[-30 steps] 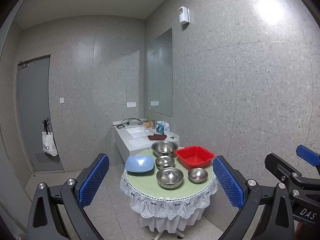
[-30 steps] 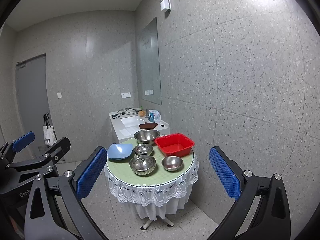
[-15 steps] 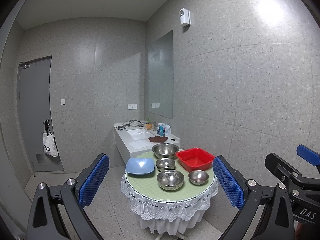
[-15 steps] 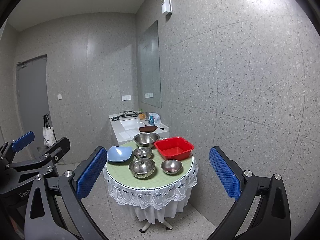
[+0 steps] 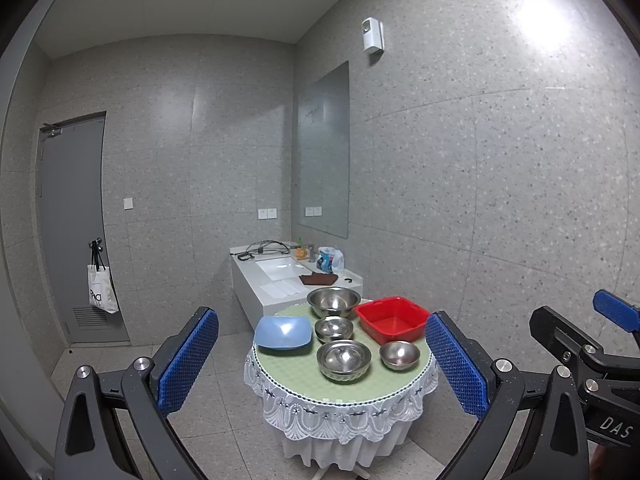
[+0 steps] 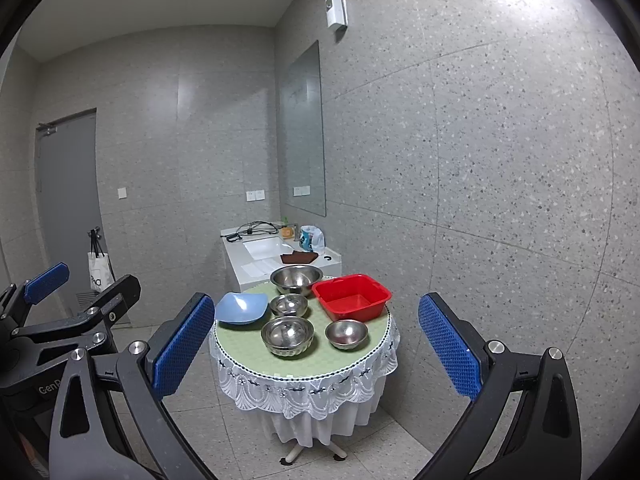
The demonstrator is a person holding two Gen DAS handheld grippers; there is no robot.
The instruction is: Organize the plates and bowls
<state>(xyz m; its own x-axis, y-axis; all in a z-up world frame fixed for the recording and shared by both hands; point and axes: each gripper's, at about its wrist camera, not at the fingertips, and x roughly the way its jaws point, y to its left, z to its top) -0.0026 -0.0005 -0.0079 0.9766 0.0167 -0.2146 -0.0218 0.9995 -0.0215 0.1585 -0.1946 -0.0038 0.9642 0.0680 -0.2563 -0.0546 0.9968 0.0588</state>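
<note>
Here, both the left gripper [image 5: 320, 364] and right gripper [image 6: 316, 354] hung spread and empty, well short of the round table [image 6: 304, 364]. Its four steel bowls [image 6: 287, 335] looked light, stiff and slippery, best pinched at the rim.

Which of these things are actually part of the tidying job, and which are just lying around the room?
Part of the job: four steel bowls, blue dish, red tub, round table.

Just lying about: white bag, brown cloth, cables, plastic bag.
</note>
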